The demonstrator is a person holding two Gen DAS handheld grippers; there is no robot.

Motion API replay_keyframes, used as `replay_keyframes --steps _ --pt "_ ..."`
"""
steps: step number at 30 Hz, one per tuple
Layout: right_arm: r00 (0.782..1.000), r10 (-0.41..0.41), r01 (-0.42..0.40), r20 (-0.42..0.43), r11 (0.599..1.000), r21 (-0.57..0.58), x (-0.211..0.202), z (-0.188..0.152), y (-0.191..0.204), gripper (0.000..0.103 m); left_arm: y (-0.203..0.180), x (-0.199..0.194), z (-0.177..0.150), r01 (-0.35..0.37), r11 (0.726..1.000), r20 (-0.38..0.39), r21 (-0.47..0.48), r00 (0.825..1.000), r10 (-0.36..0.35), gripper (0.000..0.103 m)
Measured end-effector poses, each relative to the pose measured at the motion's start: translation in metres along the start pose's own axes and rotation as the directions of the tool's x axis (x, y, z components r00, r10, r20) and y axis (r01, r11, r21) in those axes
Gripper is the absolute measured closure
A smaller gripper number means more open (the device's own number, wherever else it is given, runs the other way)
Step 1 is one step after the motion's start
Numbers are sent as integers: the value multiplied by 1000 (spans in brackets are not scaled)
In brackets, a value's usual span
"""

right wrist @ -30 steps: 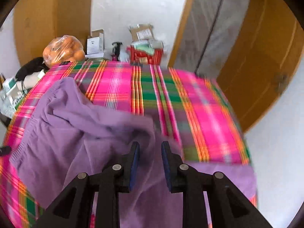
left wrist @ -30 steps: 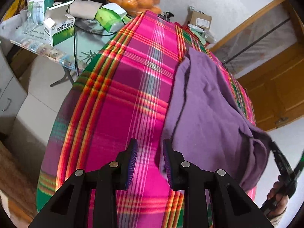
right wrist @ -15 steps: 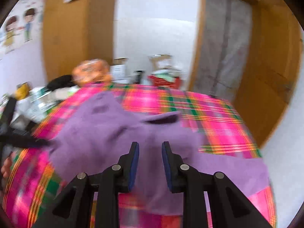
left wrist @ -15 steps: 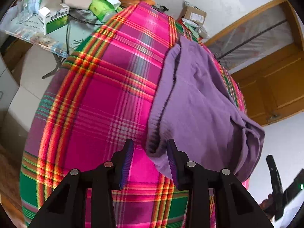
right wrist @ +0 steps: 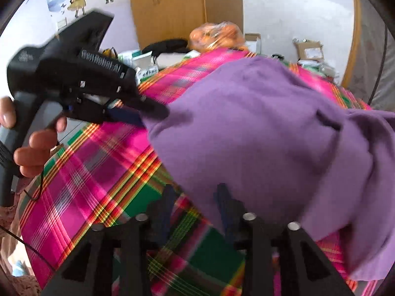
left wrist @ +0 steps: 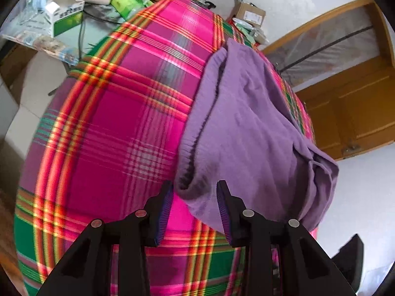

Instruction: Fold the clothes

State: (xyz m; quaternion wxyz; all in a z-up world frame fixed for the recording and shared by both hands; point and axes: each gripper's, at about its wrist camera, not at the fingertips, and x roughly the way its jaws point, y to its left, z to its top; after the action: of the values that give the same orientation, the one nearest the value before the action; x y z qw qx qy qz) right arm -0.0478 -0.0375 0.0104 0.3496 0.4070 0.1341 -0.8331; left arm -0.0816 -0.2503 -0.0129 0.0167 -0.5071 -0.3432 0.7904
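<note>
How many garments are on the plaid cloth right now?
1: a purple knit garment lying partly folded on the pink plaid tablecloth, its near hem between the left gripper jaws. Others could be hidden beneath.

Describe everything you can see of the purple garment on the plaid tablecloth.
The purple garment is one plain colour and looks like soft knit or fleece. A ribbed, gathered band runs along its left edge. It lies crumpled and partly folded on the plaid tablecloth, one bunched end hanging over the far right edge. Its near corner sits between the open fingers of the left hand-held gripper, not visibly pinched.

Soft matt purple knit garment (left wrist: 246, 128) (slightly fuzzy) on smooth, faintly sheeny plaid cloth (left wrist: 118, 123)
</note>
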Motion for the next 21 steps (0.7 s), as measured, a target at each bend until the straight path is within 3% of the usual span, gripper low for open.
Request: replay_keyframes --steps 10,13,14,21 --pt "994 -110 110 -4 993 -53 13 9 14 61 -10 5 0 -7 1000 10 16 1000 7 67" --pt "993 -120 120 -6 992 -29 14 11 11 90 -12 5 -3 -2 1000 11 29 1000 2 88" --pt "992 -126 125 -9 992 -25 14 11 11 99 -12 3 -4 1 1000 16 30 1000 -2 90" --pt "996 -89 89 9 996 -27 -3 6 19 99 -9 -18 -9 54 998 54 25 997 -55 92"
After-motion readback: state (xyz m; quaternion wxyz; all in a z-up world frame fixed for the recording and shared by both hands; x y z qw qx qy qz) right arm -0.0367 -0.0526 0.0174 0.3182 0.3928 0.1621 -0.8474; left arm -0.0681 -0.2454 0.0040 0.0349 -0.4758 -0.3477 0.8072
